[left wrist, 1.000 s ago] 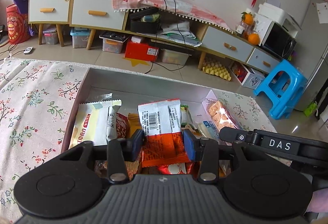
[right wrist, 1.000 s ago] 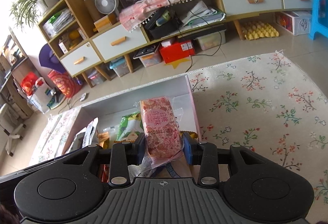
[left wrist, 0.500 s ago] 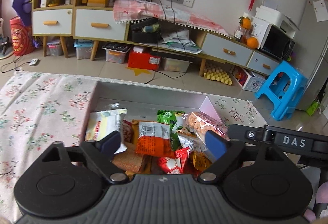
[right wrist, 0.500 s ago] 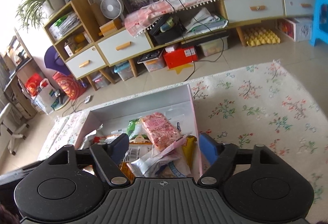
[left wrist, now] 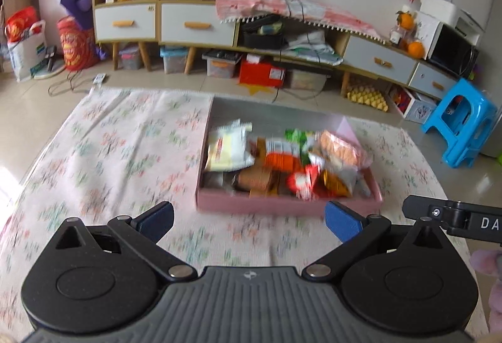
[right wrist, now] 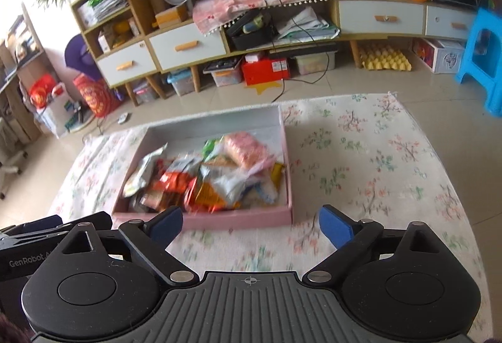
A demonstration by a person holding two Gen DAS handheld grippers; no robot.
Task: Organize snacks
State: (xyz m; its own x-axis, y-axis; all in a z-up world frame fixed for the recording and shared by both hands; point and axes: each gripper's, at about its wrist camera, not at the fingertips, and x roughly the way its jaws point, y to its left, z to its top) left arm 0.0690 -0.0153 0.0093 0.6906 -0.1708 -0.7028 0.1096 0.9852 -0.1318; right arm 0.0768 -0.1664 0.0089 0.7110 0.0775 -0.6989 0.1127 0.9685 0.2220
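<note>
A shallow pink box (left wrist: 282,206) (right wrist: 238,219) sits on the flowered cloth, filled with several snack packets. Among them lie an orange packet (left wrist: 280,159) (right wrist: 175,179) and a pink biscuit pack (left wrist: 340,150) (right wrist: 248,148) on top at the right. My left gripper (left wrist: 249,219) hangs above the cloth on the near side of the box, its jaws opening wide with nothing between them. My right gripper (right wrist: 251,225) is likewise back from the box's near wall, jaws opening, with nothing in them. Each gripper's body shows at the edge of the other's view.
The flowered cloth (left wrist: 103,161) (right wrist: 376,161) spreads to both sides of the box. Beyond the table are low cabinets (left wrist: 194,26), storage bins on the floor, a red box (right wrist: 265,70) and a blue stool (left wrist: 461,123).
Both grippers let go of their packets, the left the orange one, the right the pink biscuit pack. Both opened wide and drew back and up from the box. The packets now lie in it.
</note>
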